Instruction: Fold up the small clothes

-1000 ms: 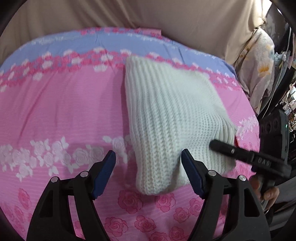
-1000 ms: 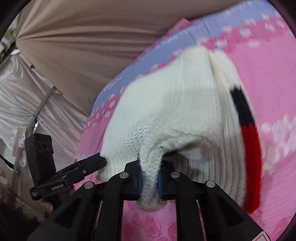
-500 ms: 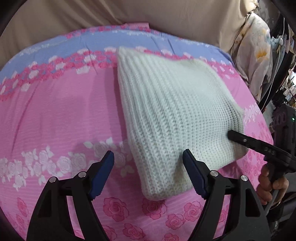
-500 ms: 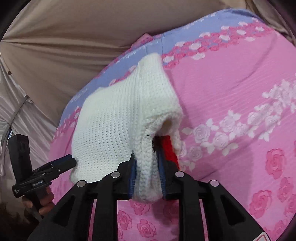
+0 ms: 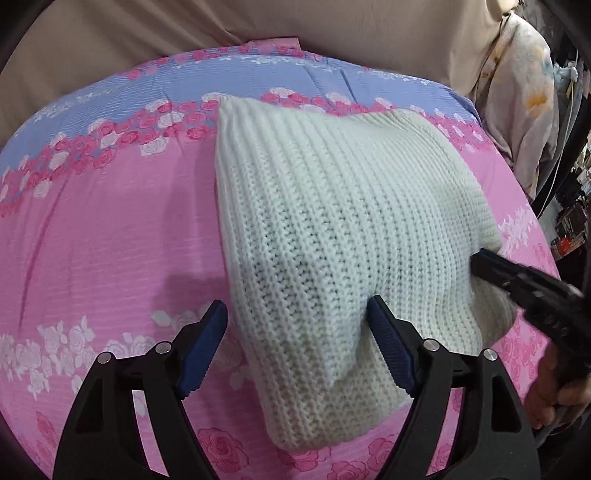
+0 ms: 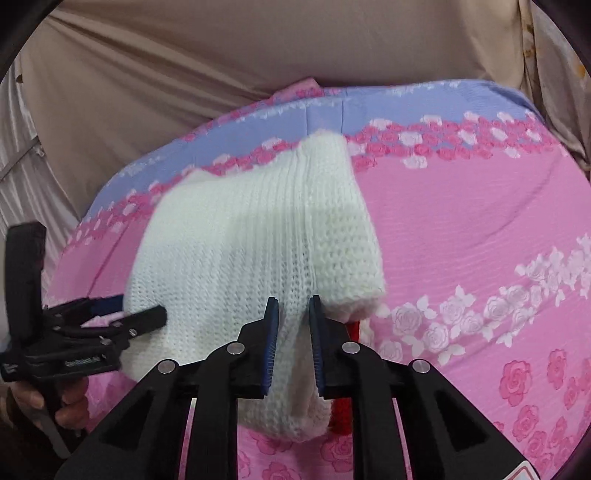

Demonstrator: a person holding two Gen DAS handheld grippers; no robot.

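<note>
**White knit garment folded on pink floral bedsheet, both grippers at its near edge**

Left wrist view, left to right: pink bedsheet with rose print and a lavender-blue band (image 5: 110,229) fills the scene, beige draped cloth (image 5: 184,33) behind it. The left gripper (image 5: 295,332) has black arms with blue ribbed pads. Its fingers are spread wide apart and hold nothing. Left pad (image 5: 203,343) sits over bare sheet just beside the garment's left edge. Right pad (image 5: 391,350) presses against the knit. The chunky white rib-knit garment (image 5: 332,240) lies folded in the middle of the bed, near end bulging up between the pads, far end reaching the rose border. At right, a black finger of the right gripper (image 5: 517,280) touches the garment's right edge. A hand (image 5: 554,391) shows below it at the frame edge. A pale floral fabric (image 5: 528,92) hangs at far right.

Right wrist view, left to right: the left gripper (image 6: 122,314) comes in from the left, held by a hand (image 6: 70,402), one black finger tip touching the knit. The white garment (image 6: 240,258) lies centre-left on the sheet (image 6: 480,240). The right gripper (image 6: 293,317) has its blue pads slightly apart, a ridge of knit running between them. Whether the pads (image 6: 271,339) actually pinch it is unclear. A red knit strip (image 6: 343,410) shows under the garment's near edge, just right of the gripper.
</note>
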